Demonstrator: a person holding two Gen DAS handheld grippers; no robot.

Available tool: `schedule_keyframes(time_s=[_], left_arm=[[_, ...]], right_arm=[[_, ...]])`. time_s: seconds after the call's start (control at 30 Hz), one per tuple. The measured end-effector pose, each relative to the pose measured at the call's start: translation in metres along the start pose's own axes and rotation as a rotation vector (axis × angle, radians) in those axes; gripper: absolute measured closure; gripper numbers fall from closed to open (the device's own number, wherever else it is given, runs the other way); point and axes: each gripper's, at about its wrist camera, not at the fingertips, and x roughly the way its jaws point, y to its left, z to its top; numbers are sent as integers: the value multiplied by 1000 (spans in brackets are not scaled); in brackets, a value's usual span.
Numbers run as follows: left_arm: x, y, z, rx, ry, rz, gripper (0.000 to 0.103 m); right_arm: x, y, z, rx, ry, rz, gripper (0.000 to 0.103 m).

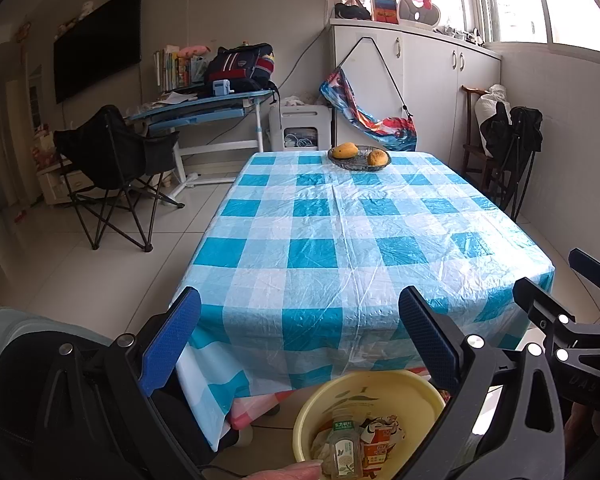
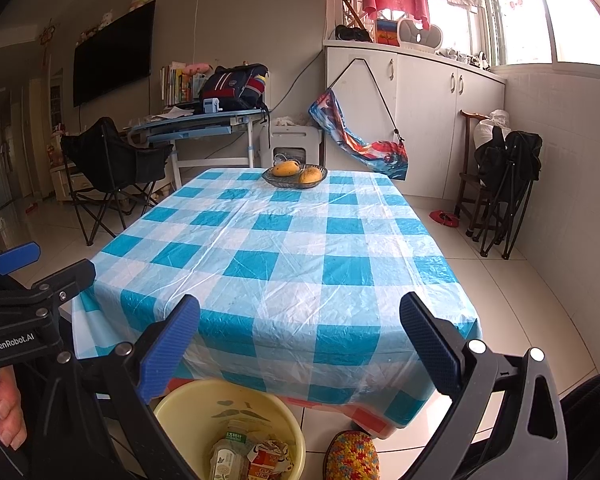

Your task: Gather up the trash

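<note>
both claws spread, empty: left claw (image 1: 300, 344), right claw (image 2: 300, 344). trash, incl. plastic bottle (image 1: 343, 446), in yellow basin (image 1: 416, 384) on floor below desk (image 1: 340, 240). risk: a claw clips the rim, tipping the basin.

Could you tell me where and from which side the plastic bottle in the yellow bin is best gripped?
Grip the plastic bottle around its shoulder, just below the white cap, coming straight down from above. It stands roughly upright in the yellow bin with its top exposed, while the bin wall and the crumpled carton beside it block any sideways approach.
</note>
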Motion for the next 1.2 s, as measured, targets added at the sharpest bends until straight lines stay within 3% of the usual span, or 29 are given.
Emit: schedule_keyframes(time_s=[1.2], left_arm=[[1, 1, 0, 0, 4, 1, 7]], right_arm=[[7, -1, -4, -15, 19, 1, 7]])
